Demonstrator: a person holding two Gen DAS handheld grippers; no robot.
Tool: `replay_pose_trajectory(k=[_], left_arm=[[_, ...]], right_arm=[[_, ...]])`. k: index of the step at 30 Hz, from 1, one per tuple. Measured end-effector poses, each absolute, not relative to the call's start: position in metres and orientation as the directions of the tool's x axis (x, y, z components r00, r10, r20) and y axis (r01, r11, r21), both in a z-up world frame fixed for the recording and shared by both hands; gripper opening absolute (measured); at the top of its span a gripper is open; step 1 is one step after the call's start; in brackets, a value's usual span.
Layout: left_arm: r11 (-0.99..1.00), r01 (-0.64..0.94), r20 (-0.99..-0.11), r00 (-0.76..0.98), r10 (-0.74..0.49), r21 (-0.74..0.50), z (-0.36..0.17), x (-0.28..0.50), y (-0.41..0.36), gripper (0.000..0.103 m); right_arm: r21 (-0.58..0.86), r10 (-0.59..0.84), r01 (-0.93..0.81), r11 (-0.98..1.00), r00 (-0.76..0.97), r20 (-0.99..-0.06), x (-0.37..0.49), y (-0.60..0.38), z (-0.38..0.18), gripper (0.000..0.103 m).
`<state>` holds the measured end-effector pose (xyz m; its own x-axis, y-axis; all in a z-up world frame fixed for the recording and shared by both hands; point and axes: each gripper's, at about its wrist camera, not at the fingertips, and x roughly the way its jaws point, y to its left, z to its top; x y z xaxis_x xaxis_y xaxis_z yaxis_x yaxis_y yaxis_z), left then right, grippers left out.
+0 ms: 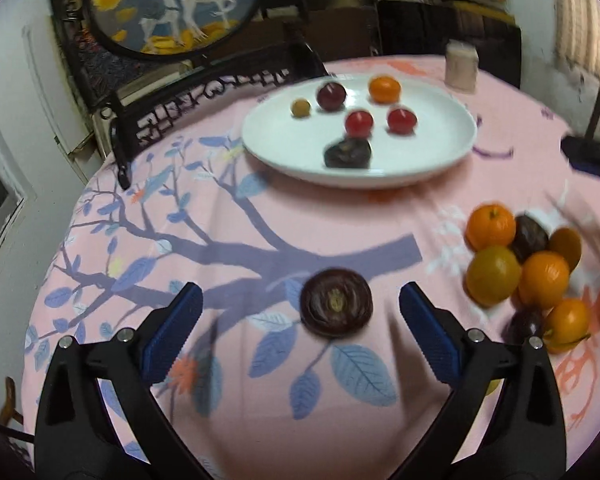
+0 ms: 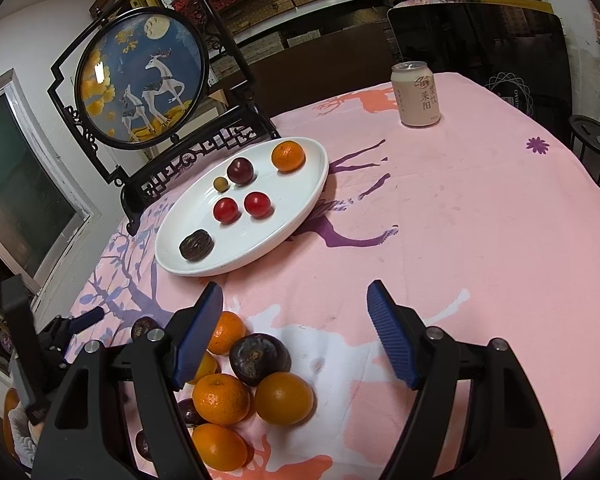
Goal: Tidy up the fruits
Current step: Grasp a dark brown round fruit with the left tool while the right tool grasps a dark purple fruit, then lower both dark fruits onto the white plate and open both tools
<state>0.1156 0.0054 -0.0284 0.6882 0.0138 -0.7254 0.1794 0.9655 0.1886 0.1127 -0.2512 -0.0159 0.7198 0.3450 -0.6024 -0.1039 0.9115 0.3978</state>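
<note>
A white plate (image 1: 440, 152) (image 2: 300, 216) holds an orange (image 1: 385, 89), a dark plum (image 1: 331, 96), two red fruits (image 1: 359, 123), a small yellow fruit (image 1: 301, 108) and a dark wrinkled fruit (image 1: 348, 153). My left gripper (image 1: 300, 312) is open around a lone dark purple fruit (image 1: 336, 303) lying on the cloth between its fingers. A pile of oranges (image 1: 492, 222) (image 2: 284, 398) and dark fruits (image 2: 260, 358) lies to the right. My right gripper (image 2: 296, 332) is open and empty above that pile.
A pink printed tablecloth (image 2: 460, 240) covers the round table. A drink can (image 2: 417, 94) (image 1: 461, 65) stands at the far side. A framed deer screen on a black stand (image 2: 144, 80) stands behind the plate. The left gripper also shows at the left edge (image 2: 80, 320).
</note>
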Motion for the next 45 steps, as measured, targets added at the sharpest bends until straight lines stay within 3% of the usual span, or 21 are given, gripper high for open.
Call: replay_pose_trajectory(k=[4,11,16,26,29,32,37,45], left_arm=[[0.967,0.186,-0.747,0.665,0.008,0.176,-0.036,0.119,0.005,0.093],[0.963,0.244,-0.772,0.632,-0.068,0.115,-0.042,0.119,0.0,0.04],[0.961,0.243,-0.764,0.642,-0.056,0.134,-0.043,0.119,-0.004,0.04],[0.958,0.239,-0.762,0.647,-0.036,0.157,-0.041,0.116,-0.008,0.043],[0.958,0.237,-0.761,0.648,-0.032,0.161,-0.041,0.116,-0.008,0.044],[0.958,0.232,-0.759,0.65,-0.024,0.168,-0.042,0.116,-0.007,0.047],[0.96,0.224,-0.76,0.649,-0.02,0.166,-0.042,0.118,-0.004,0.051],[0.959,0.219,-0.757,0.653,-0.008,0.179,-0.042,0.118,-0.004,0.055]], right_arm=[[0.389,0.348,-0.113,0.914,0.71,-0.612,0.113,-0.247,-0.017,0.075],[0.396,0.39,-0.152,0.906,0.661,-0.64,0.117,-0.236,-0.025,0.075],[0.407,0.427,-0.183,0.895,0.617,-0.661,0.119,-0.229,-0.031,0.075],[0.279,0.376,-0.255,0.926,0.539,-0.754,0.117,-0.207,-0.046,0.073],[0.189,0.276,-0.207,0.96,0.576,-0.769,0.122,-0.215,-0.046,0.073],[0.196,0.225,-0.115,0.974,0.616,-0.755,0.123,-0.234,-0.042,0.065],[0.248,0.323,-0.208,0.946,0.58,-0.748,0.121,-0.222,-0.042,0.064],[0.232,0.32,-0.226,0.946,0.549,-0.772,0.129,-0.221,-0.049,0.056]])
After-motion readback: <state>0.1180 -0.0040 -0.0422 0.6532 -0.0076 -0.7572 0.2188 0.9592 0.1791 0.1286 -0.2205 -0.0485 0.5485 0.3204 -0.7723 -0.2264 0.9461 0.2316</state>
